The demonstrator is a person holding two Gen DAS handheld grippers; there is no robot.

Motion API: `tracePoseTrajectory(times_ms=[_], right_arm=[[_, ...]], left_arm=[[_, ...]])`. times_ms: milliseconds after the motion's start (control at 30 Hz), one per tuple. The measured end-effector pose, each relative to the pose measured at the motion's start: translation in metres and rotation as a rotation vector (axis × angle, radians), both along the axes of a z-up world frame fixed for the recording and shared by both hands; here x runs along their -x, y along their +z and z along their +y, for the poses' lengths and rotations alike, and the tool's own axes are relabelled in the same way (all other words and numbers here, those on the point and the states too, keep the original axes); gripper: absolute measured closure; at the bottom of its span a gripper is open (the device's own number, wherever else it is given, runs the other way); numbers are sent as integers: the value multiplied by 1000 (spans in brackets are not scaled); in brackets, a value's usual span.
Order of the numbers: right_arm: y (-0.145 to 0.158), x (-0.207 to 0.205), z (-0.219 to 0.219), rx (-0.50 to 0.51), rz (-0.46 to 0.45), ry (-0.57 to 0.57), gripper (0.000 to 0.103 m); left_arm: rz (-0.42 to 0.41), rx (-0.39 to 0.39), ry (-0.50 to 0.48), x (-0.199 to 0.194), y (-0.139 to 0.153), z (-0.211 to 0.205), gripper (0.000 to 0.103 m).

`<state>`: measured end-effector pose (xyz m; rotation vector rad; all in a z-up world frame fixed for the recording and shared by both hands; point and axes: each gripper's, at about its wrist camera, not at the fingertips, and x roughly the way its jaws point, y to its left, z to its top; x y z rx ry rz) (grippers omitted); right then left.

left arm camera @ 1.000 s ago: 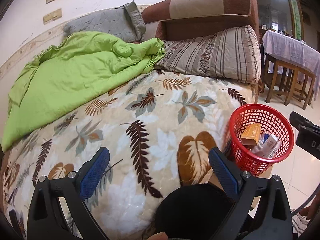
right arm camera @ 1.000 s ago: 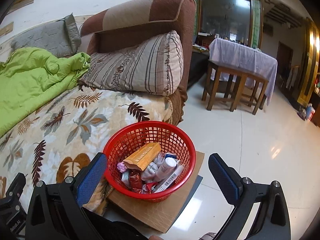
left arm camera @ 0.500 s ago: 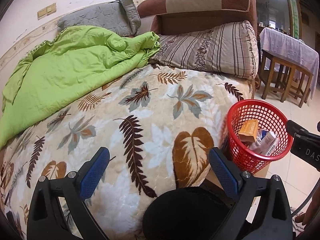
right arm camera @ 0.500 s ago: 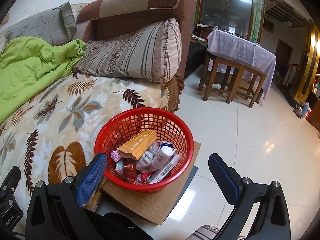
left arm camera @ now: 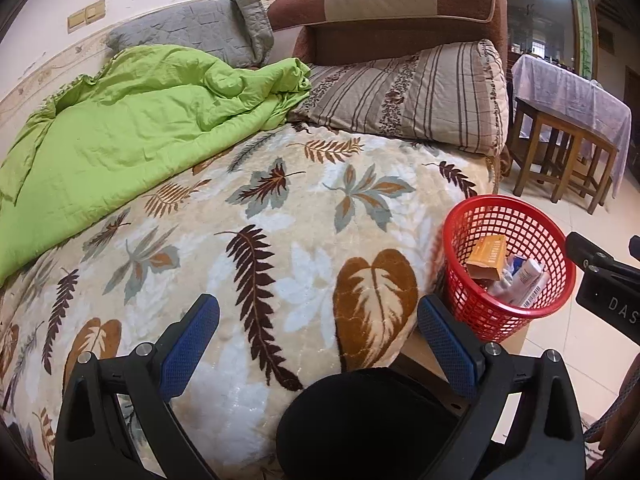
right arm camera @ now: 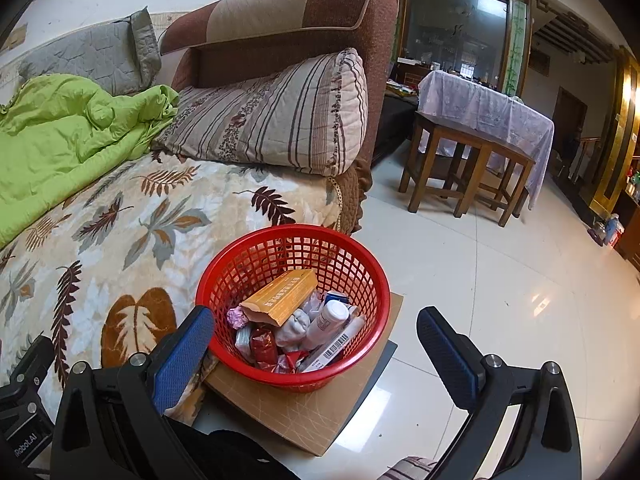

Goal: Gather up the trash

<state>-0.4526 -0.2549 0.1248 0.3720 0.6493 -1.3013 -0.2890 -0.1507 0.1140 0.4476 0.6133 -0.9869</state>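
A red mesh basket (right arm camera: 362, 264) (left arm camera: 472, 288) stands on a cardboard sheet (right arm camera: 320, 408) on the floor beside the bed. It holds trash: an orange carton (right arm camera: 282, 296) (left arm camera: 489, 257), a white bottle (right arm camera: 330, 318), a barcoded tube (right arm camera: 336, 346), red wrappers (right arm camera: 264, 346) and crumpled bits. My right gripper (right arm camera: 316, 336) hovers just in front of the basket, open and empty. My left gripper (left arm camera: 318, 320) is open and empty above the leaf-patterned blanket (left arm camera: 280, 248), left of the basket. I see no loose trash on the blanket.
A green quilt (left arm camera: 120, 128), a grey pillow (left arm camera: 192, 32) and a striped pillow (left arm camera: 408, 92) lie at the bed's far end against a brown headrest (left arm camera: 400, 4). Wooden stools and a cloth-covered table (right arm camera: 484, 128) stand on the shiny tiled floor (right arm camera: 500, 280) to the right.
Both grippers have drawn back and risen slightly, so bed and basket sit a little lower and farther in view. Both stay open and empty.
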Motion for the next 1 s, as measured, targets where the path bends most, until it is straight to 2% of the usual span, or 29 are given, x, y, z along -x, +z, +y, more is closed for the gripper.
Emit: tracePoseTrajectory(times_ms=[1000], right_arm=[[-7,-4,-5,-37,8,18,1]], left_arm=[[4,-1,-1,1,0,4,4]])
